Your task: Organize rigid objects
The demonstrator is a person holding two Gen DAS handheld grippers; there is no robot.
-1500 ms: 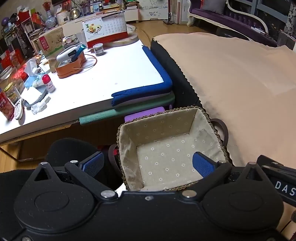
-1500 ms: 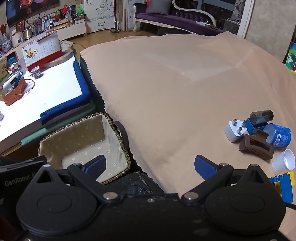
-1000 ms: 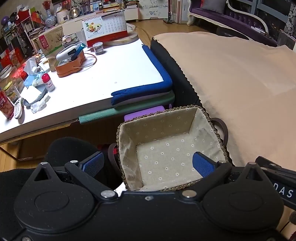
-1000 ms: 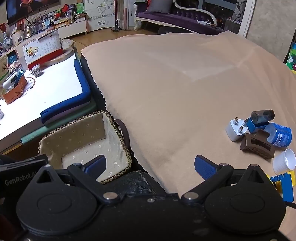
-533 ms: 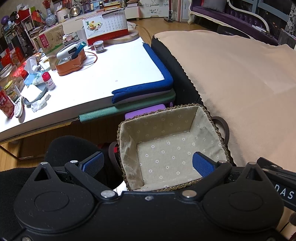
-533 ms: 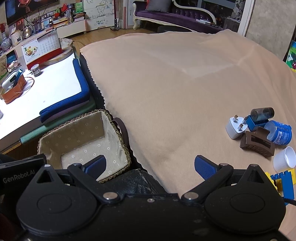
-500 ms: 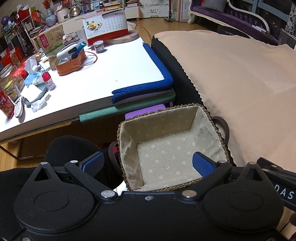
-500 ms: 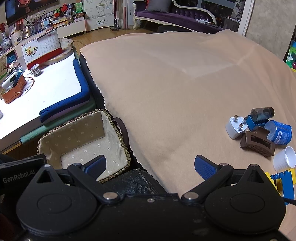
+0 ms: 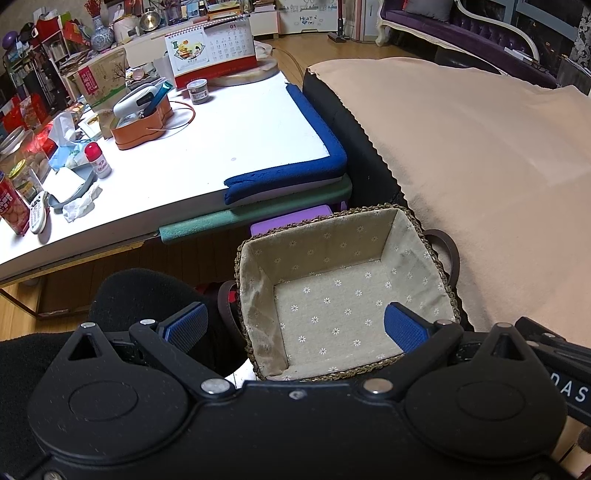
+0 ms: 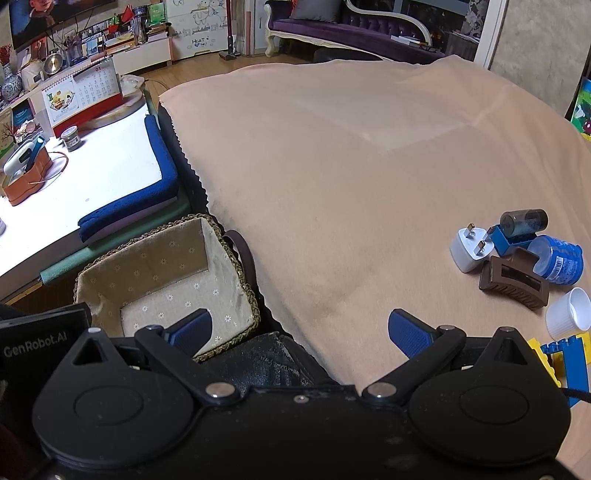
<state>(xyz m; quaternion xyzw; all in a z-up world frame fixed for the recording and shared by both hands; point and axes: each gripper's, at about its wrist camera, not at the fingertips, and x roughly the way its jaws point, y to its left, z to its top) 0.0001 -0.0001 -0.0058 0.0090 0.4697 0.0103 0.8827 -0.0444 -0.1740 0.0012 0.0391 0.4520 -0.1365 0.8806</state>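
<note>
A fabric-lined wicker basket with nothing in it sits at the left edge of the beige-covered bed; it also shows in the right wrist view. My left gripper is open and empty just above the basket's near rim. My right gripper is open and empty over the bed's near edge. At the right lie a white plug, a dark vial on a blue box, a blue bottle, a brown hair claw, a white cup and blue-yellow toy bricks.
A white low table with padded blue edge stands left of the bed, crowded with a calendar, an orange holder, a small tin and bottles. A purple sofa stands at the back.
Both views have shifted only slightly; the grippers stay open and empty and no object has moved.
</note>
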